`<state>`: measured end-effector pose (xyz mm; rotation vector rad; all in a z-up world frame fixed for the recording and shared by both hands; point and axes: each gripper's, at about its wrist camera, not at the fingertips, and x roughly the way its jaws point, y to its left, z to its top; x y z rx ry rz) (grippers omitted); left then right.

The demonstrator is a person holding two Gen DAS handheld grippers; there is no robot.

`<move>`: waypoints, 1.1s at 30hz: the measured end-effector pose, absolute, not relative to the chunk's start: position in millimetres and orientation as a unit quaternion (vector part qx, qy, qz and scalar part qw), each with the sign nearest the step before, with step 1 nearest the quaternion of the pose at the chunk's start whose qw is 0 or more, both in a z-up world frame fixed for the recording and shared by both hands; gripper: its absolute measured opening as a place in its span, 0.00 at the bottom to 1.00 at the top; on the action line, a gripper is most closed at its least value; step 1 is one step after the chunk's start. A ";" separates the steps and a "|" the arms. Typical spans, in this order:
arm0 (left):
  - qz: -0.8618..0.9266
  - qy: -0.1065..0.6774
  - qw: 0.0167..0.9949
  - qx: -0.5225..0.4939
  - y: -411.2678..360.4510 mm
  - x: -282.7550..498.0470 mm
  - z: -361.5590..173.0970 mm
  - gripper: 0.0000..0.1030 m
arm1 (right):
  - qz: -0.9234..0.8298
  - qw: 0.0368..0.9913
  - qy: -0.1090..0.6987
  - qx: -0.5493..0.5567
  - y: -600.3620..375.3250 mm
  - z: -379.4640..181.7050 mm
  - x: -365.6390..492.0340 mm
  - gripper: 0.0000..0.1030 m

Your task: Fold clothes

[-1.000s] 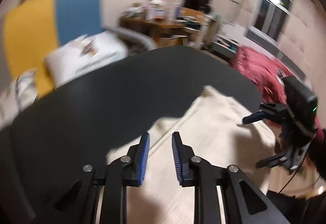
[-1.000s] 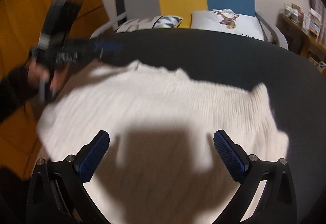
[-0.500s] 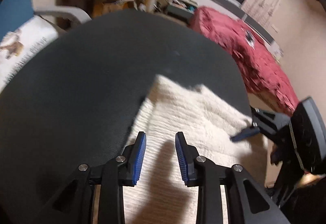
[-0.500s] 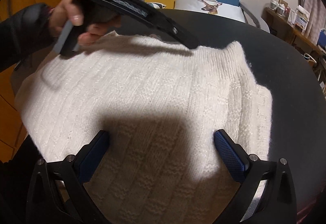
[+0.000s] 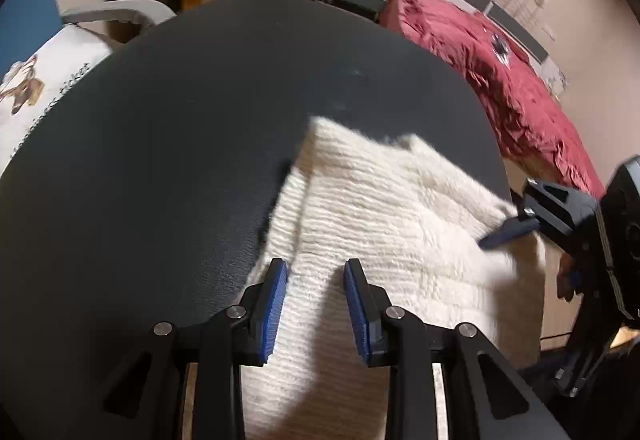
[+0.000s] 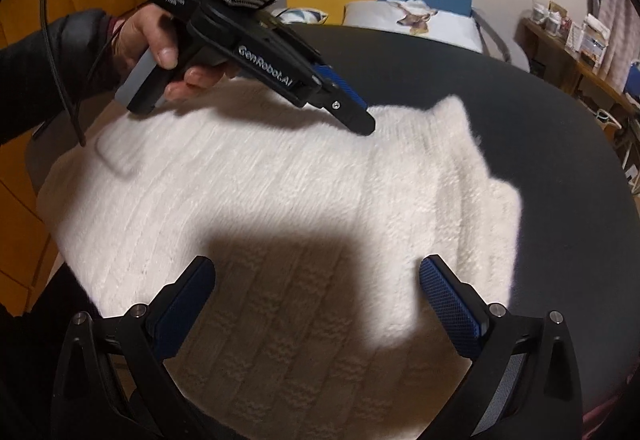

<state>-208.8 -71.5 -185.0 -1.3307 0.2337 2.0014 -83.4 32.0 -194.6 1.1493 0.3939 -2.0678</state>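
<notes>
Sweater (image 6: 280, 200), cream-white and thick, with ribbed rows and a blocky knit pattern, lies flat on the dark round table (image 5: 160, 160), one side folded over in a neat double layer. Above it the right gripper (image 6: 316, 304) hangs with fingers spread wide, empty. The left gripper (image 5: 316, 304), parted with a narrower gap, hovers over the sweater's edge, holding nothing.

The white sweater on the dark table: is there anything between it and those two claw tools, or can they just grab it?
Nothing visible is in the way. The white sweater lies alone on the dark table. The right gripper hangs wide open directly above it, and the left gripper, partly open, is over its edge. Only their shadows fall on the knit.
</notes>
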 end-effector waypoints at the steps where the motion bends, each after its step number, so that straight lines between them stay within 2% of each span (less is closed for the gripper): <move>1: 0.779 0.099 0.354 -0.509 -69.4 -209.1 -183.8 0.26 | -0.804 0.357 0.156 0.449 30.4 -196.8 -85.4 1.00; 2: 0.785 0.105 0.351 -0.500 -67.8 -208.3 -182.1 0.10 | -0.805 0.353 0.158 0.450 29.3 -197.7 -86.7 1.00; 3: 0.794 0.107 0.347 -0.487 -67.8 -206.8 -179.1 0.05 | -0.806 0.353 0.156 0.448 29.3 -196.1 -86.4 1.00; 9: 0.862 0.063 0.285 -0.416 -76.9 -211.4 -162.7 0.04 | -0.818 0.319 0.142 0.456 34.6 -193.8 -100.7 1.00; 13: 0.854 0.086 0.254 -0.446 -62.1 -218.9 -189.6 0.04 | -0.827 0.300 0.118 0.460 39.5 -202.5 -106.2 1.00; 17: 0.858 0.076 0.245 -0.446 -64.4 -220.6 -181.3 0.08 | -0.828 0.299 0.113 0.461 42.1 -204.4 -106.2 1.00; 18: 0.862 0.064 0.242 -0.440 -70.1 -219.0 -173.8 0.11 | -0.825 0.305 0.114 0.462 42.6 -201.8 -107.0 1.00; 21: 0.881 0.039 0.229 -0.413 -85.6 -206.3 -148.2 0.12 | -0.817 0.356 0.111 0.441 44.9 -183.0 -106.0 1.00; 24: 0.892 0.047 0.215 -0.395 -97.1 -186.6 -137.9 0.12 | -0.799 0.415 0.121 0.419 39.3 -168.6 -119.5 1.00; 29: 0.873 0.066 0.207 -0.436 -102.9 -165.2 -169.0 0.12 | -0.785 0.401 0.080 0.466 44.4 -194.6 -178.7 1.00; 31: 0.865 0.048 0.204 -0.457 -111.4 -166.0 -178.3 0.12 | -0.785 0.375 0.065 0.489 52.2 -208.3 -193.0 1.00; 33: 0.880 0.021 0.199 -0.431 -120.2 -164.5 -162.9 0.12 | -0.787 0.369 0.055 0.490 57.5 -210.3 -195.6 1.00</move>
